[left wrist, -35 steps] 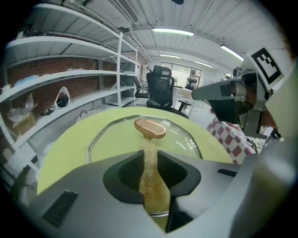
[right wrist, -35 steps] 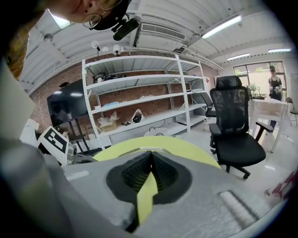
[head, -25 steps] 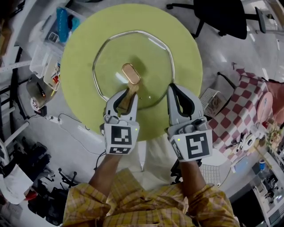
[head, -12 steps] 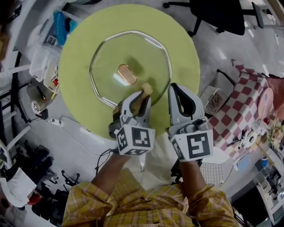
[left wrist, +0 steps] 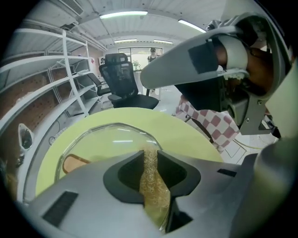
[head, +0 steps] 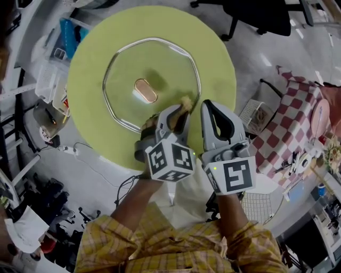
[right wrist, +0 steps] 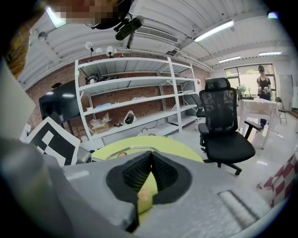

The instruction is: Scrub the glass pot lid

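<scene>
The glass pot lid [head: 160, 64] lies flat on the round yellow-green table [head: 85, 106], its tan knob [head: 145, 90] at the centre. My left gripper [head: 184, 105] is shut on a tan scrub pad [head: 186, 101], whose tip rests at the lid's near right rim. In the left gripper view the scrub pad [left wrist: 152, 179] fills the gap between the jaws, with the lid [left wrist: 107, 142] and knob [left wrist: 73, 162] beyond. My right gripper [head: 205, 105] is shut just right of the left one, beside the lid's rim. Nothing shows between the jaws of my right gripper [right wrist: 150, 157].
A black office chair [head: 261, 16] stands beyond the table. To the right sit a red checkered cloth [head: 290, 122] and a small wire basket [head: 250, 116]. Baskets and crates [head: 53, 69] crowd the left side, with cables on the floor. Shelving [right wrist: 130, 102] lines the wall.
My left gripper has slid the scrub pad from beside the knob rightwards to the lid's near right rim, rolling as it went. The right gripper has stayed put.
</scene>
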A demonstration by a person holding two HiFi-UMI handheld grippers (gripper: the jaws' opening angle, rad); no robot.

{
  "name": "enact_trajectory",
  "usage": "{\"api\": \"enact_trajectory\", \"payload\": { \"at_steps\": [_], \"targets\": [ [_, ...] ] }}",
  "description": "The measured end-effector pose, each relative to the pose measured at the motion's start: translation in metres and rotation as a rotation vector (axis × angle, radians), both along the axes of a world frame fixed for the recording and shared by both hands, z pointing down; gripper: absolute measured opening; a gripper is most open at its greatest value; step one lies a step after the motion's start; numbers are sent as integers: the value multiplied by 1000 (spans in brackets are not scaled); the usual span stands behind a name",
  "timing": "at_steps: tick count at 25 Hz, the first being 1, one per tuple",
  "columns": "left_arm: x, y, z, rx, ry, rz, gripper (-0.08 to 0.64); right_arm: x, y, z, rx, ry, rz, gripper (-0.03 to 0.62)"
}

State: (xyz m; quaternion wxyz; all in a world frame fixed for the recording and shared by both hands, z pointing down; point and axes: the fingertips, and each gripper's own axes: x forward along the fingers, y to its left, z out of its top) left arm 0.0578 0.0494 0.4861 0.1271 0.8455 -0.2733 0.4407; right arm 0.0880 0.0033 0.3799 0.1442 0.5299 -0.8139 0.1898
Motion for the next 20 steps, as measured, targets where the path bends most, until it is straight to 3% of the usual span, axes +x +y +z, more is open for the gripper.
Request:
{"api": "enact_trajectory", "payload": {
  "at_steps": [20],
  "targets": [
    [32, -23, 11, -77, -78, 146, 95, 29, -4, 5, -22, -12, 55, -2]
  ]
}}
